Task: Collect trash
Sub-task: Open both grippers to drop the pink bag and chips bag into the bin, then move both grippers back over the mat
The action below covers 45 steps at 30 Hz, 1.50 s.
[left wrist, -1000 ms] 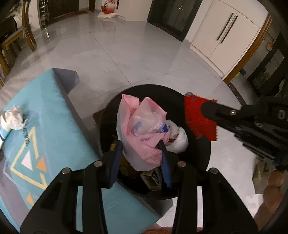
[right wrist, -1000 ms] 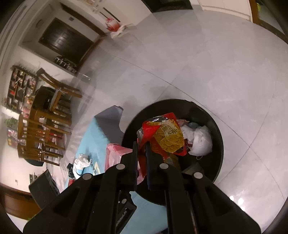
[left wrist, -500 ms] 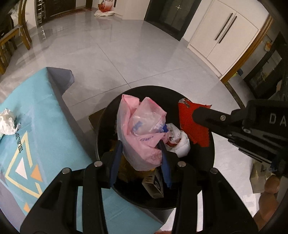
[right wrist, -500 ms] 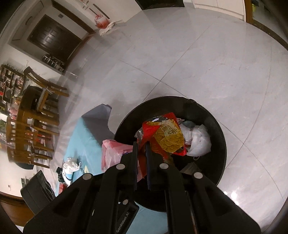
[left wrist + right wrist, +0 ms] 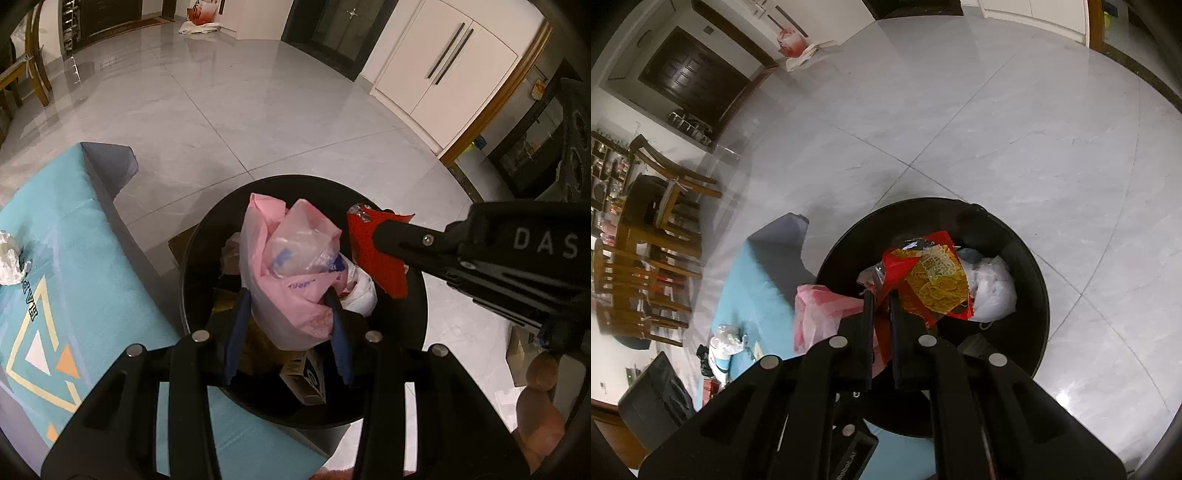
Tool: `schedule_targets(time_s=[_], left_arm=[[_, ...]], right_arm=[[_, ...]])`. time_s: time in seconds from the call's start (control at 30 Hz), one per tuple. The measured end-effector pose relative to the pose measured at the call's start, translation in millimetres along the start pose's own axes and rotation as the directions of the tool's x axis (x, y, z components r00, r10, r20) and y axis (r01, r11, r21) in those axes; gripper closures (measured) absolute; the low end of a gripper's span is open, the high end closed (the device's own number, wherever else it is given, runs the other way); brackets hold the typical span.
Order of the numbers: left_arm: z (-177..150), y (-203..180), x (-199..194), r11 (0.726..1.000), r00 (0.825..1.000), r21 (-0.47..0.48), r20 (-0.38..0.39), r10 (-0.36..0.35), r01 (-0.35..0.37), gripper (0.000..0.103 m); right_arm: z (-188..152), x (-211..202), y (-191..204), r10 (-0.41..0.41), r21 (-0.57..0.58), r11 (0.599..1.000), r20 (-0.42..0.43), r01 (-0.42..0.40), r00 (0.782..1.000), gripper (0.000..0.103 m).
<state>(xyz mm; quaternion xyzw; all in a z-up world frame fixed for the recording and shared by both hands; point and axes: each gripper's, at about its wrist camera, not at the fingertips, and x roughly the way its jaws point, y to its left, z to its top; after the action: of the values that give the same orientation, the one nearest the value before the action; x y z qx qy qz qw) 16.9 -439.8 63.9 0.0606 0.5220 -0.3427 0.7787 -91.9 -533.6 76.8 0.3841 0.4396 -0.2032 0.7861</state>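
My left gripper (image 5: pixel 288 295) is shut on a pink plastic bag (image 5: pixel 291 266) stuffed with clear plastic, held over the round black trash bin (image 5: pixel 199 258). My right gripper (image 5: pixel 881 295) is shut on a red and yellow snack wrapper (image 5: pixel 934 280), also over the bin (image 5: pixel 1027 354); it shows in the left wrist view (image 5: pixel 380 254) at the right. Inside the bin lie a white tied bag (image 5: pixel 993 291) and a small carton (image 5: pixel 306 376).
A table with a teal patterned cloth (image 5: pixel 66 266) stands left of the bin. Crumpled white trash (image 5: pixel 11 258) lies on it. Grey tiled floor (image 5: pixel 258 110) surrounds the bin. Wooden chairs (image 5: pixel 657 229) stand far left; white cupboards (image 5: pixel 443 74) are at the back.
Both grippers have moved further over the bin with their loads; the bin sits more centred under them. The table has slid left in the left wrist view.
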Motion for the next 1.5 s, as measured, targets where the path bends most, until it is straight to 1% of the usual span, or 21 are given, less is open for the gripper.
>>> schedule_targets(time_s=[0.2, 0.3, 0.33, 0.37, 0.4, 0.47, 0.57, 0.6, 0.67, 0.73, 0.83, 0.9, 0.97, 1.03, 1.07, 1.13, 1.23, 1.27, 1.37, 1.43, 1.5], left_arm=[[-0.6, 3.1, -1.2, 1.0, 1.0, -0.004, -0.004, -0.017, 0.017, 0.058], [-1.7, 3.2, -4.4, 1.0, 1.0, 0.002, -0.006, -0.028, 0.028, 0.049], [-2.0, 3.8, -7.1, 0.999, 0.999, 0.0, -0.001, -0.033, 0.033, 0.042], [-2.2, 4.5, -10.1, 0.999, 0.999, -0.003, 0.005, -0.039, 0.039, 0.035], [-2.6, 5.4, -13.8, 0.999, 0.999, -0.006, 0.012, -0.046, 0.046, 0.032], [-3.1, 8.6, -22.4, 0.998, 0.998, -0.013, 0.026, -0.055, 0.056, 0.026], [-5.7, 19.0, -40.2, 0.998, 0.997, -0.02, 0.045, -0.065, 0.066, 0.016], [-7.0, 23.9, -48.6, 0.997, 0.996, -0.022, 0.054, -0.072, 0.074, 0.015], [-8.2, 40.3, -70.5, 0.996, 0.994, -0.035, 0.084, -0.077, 0.08, 0.009], [-8.1, 60.5, -91.6, 0.996, 0.991, -0.064, 0.121, -0.056, 0.064, 0.006], [-9.0, 100.1, -126.1, 0.989, 0.986, -0.145, 0.166, 0.007, 0.018, 0.004], [-13.4, 129.1, -147.0, 0.979, 0.982, -0.203, 0.182, 0.06, -0.022, 0.003], [-22.9, 159.1, -165.1, 0.965, 0.975, -0.258, 0.192, 0.108, -0.056, 0.003], [-33.8, 188.4, -175.4, 0.955, 0.98, -0.296, 0.175, 0.092, -0.037, 0.003], [-38.6, 199.1, -179.5, 0.945, 0.98, -0.322, 0.167, 0.106, -0.048, 0.003], [-55.8, 219.4, -190.3, 0.918, 0.971, -0.386, 0.171, 0.166, -0.088, 0.003], [-93.0, 247.9, -210.4, 0.881, 0.938, -0.447, 0.21, 0.275, -0.158, 0.003], [-103.1, 251.2, -214.2, 0.871, 0.929, -0.457, 0.213, 0.303, -0.18, 0.003], [-133.7, 272.7, -227.7, 0.822, 0.9, -0.518, 0.202, 0.387, -0.237, 0.003], [-143.1, 289.6, -239.8, 0.804, 0.888, -0.544, 0.211, 0.408, -0.239, 0.003], [-153.2, 300.4, -252.8, 0.785, 0.873, -0.578, 0.239, 0.424, -0.224, 0.003]], right_arm=[[-0.6, 2.1, 3.1, -0.021, -0.014, 1.0, -0.006, 0.021, 1.0, 0.094], [-0.8, 1.8, 5.9, -0.013, -0.024, 1.0, -0.005, 0.013, 1.0, 0.094], [-1.0, 1.6, 6.2, -0.01, -0.023, 1.0, -0.006, 0.01, 1.0, 0.093], [-0.6, 1.2, 5.9, -0.007, -0.019, 1.0, -0.005, 0.007, 1.0, 0.09], [-0.1, 0.4, 5.5, -0.005, -0.015, 1.0, 0.0, 0.005, 1.0, 0.087], [0.1, -0.7, 5.4, -0.012, -0.012, 1.0, 0.01, 0.012, 1.0, 0.071], [-3.7, -4.5, 16.5, -0.064, -0.067, 0.995, 0.053, 0.068, 0.997, 0.055], [-4.8, -5.1, 19.6, -0.072, -0.08, 0.994, 0.061, 0.077, 0.996, 0.052], [-7.8, -6.5, 28.3, -0.064, -0.112, 0.991, 0.079, 0.073, 0.995, 0.04], [-10.7, -7.5, 35.5, -0.054, -0.137, 0.988, 0.094, 0.067, 0.994, 0.032], [-16.6, -11.0, 51.4, -0.046, -0.201, 0.977, 0.151, 0.076, 0.987, 0.021], [-22.7, -12.8, 65.7, -0.05, -0.251, 0.963, 0.195, 0.099, 0.98, 0.018], [-27.7, -11.6, 77.2, -0.035, -0.288, 0.953, 0.205, 0.095, 0.978, 0.013], [-32.7, -9.2, 88.4, -0.022, -0.314, 0.946, 0.204, 0.087, 0.979, 0.009], [-35.7, -8.4, 95.1, -0.012, -0.334, 0.939, 0.206, 0.082, 0.978, 0.007], [-41.2, -8.2, 103.7, -0.002, -0.363, 0.928, 0.217, 0.082, 0.976, 0.006], [-50.6, -8.5, 114.2, -0.003, -0.387, 0.917, 0.24, 0.099, 0.971, 0.005], [-54.4, -9.7, 117.5, 0.005, -0.386, 0.917, 0.251, 0.096, 0.968, 0.004], [-65.9, -12.7, 131.1, 0.047, -0.391, 0.918, 0.268, 0.064, 0.962, 0.003], [-79.0, -13.3, 148.4, 0.068, -0.445, 0.893, 0.28, 0.067, 0.957, 0.003], [-94.2, -11.2, 166.5, 0.087, -0.512, 0.856, 0.286, 0.075, 0.954, 0.003]])
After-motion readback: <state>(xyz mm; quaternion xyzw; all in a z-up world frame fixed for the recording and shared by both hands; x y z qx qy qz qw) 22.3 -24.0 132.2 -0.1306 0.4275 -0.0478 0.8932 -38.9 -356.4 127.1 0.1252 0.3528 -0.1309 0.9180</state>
